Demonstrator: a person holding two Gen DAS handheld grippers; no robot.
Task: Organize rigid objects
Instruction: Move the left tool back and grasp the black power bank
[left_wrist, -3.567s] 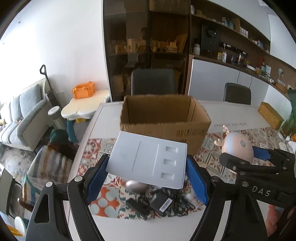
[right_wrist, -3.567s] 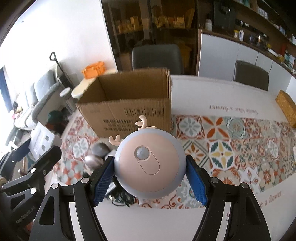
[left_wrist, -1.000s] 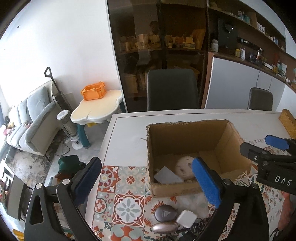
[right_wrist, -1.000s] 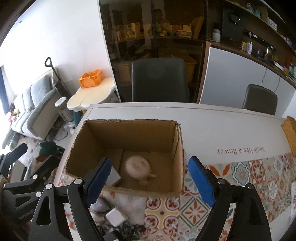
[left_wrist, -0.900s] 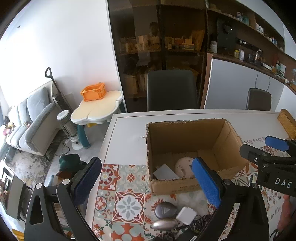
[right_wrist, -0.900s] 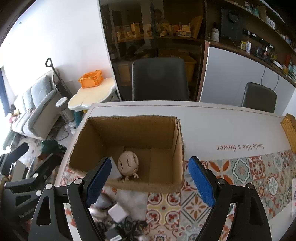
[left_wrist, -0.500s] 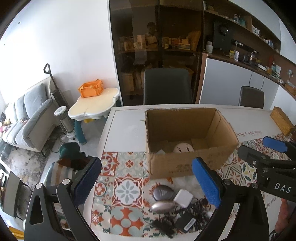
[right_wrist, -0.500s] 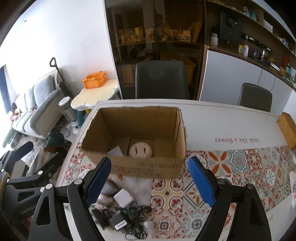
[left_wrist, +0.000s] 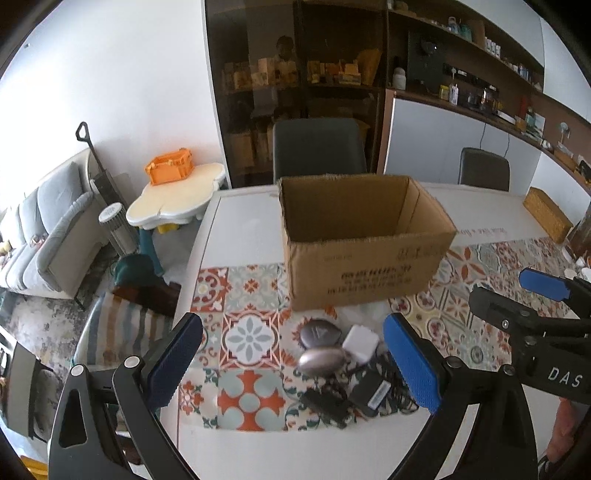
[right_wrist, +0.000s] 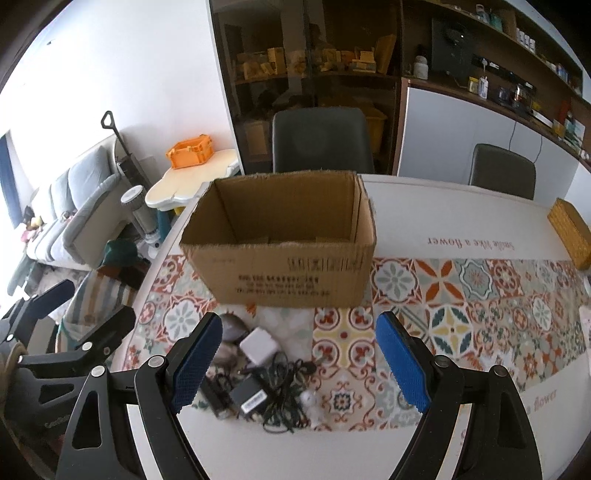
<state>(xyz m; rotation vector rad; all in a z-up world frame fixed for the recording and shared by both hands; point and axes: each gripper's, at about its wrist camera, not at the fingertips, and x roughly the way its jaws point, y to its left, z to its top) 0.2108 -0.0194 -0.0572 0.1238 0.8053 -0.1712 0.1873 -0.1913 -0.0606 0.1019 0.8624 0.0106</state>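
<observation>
Both hand-held grippers, left (left_wrist: 291, 363) & right (right_wrist: 299, 363), were spread wide, empty. Next pick, prob. the white adapter (right_wrist: 258, 346) just before the cardboard box (right_wrist: 284, 251): come straight down, avoid the cables (right_wrist: 284, 391).

Daylight fills the room, soft and even, strongest on the white wall (left_wrist: 122, 74) at the left, which is nearly washed out. The dark cabinet (right_wrist: 306, 74) behind stays dim, its glass holding faint reflections. Shadows on the worktop (right_wrist: 443, 206) are weak and short. Both views bulge like a fishbowl, straight edges curving, black corners closing in. The small items beside the cardboard box (left_wrist: 362, 258) look slightly smeared.
</observation>
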